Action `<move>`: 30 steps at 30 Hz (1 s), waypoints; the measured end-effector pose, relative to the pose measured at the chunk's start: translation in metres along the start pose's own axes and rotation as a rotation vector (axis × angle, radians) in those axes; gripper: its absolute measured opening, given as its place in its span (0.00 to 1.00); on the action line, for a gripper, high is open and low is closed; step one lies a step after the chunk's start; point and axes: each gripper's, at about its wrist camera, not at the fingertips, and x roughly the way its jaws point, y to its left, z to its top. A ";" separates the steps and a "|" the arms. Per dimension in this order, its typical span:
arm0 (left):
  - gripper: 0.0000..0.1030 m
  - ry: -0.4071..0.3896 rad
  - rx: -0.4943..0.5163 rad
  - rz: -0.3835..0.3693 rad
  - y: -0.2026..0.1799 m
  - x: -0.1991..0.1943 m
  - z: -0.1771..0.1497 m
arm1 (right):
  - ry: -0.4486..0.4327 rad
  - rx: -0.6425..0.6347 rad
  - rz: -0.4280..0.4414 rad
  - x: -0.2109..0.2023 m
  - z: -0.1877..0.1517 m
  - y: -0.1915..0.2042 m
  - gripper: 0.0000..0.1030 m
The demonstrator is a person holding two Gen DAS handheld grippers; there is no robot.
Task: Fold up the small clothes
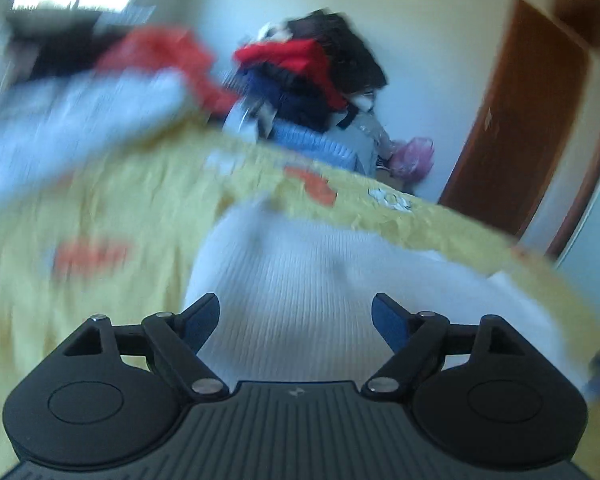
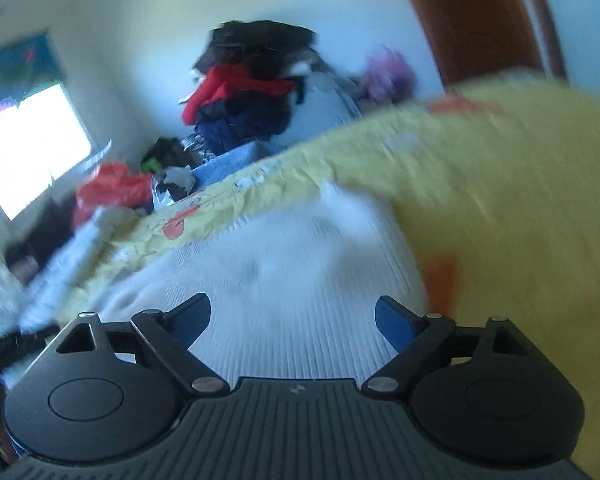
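Note:
A white ribbed knit garment (image 1: 300,276) lies on a yellow bedspread (image 1: 120,200) with orange prints. My left gripper (image 1: 295,320) is open, its blue-padded fingers spread just above the near part of the garment, holding nothing. In the right wrist view the same white garment (image 2: 284,272) lies below my right gripper (image 2: 293,322), which is also open and empty over the cloth. Both views are blurred by motion.
A pile of red, navy and dark clothes (image 1: 300,76) stands against the far wall past the bed; it also shows in the right wrist view (image 2: 248,92). More loose clothes (image 1: 80,92) lie at the left. A brown door (image 1: 516,120) is at the right, a bright window (image 2: 28,148) at the left.

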 end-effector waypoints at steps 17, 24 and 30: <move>0.90 0.225 -0.814 -0.387 0.074 0.026 -0.041 | 0.013 0.461 0.041 0.024 -0.034 -0.034 0.87; 0.90 0.245 -0.790 -0.274 0.059 0.040 -0.031 | -0.014 0.519 0.002 0.038 -0.025 -0.035 0.88; 0.90 0.149 -0.644 -0.130 0.048 0.041 -0.018 | -0.010 0.544 -0.001 0.046 -0.017 -0.039 0.89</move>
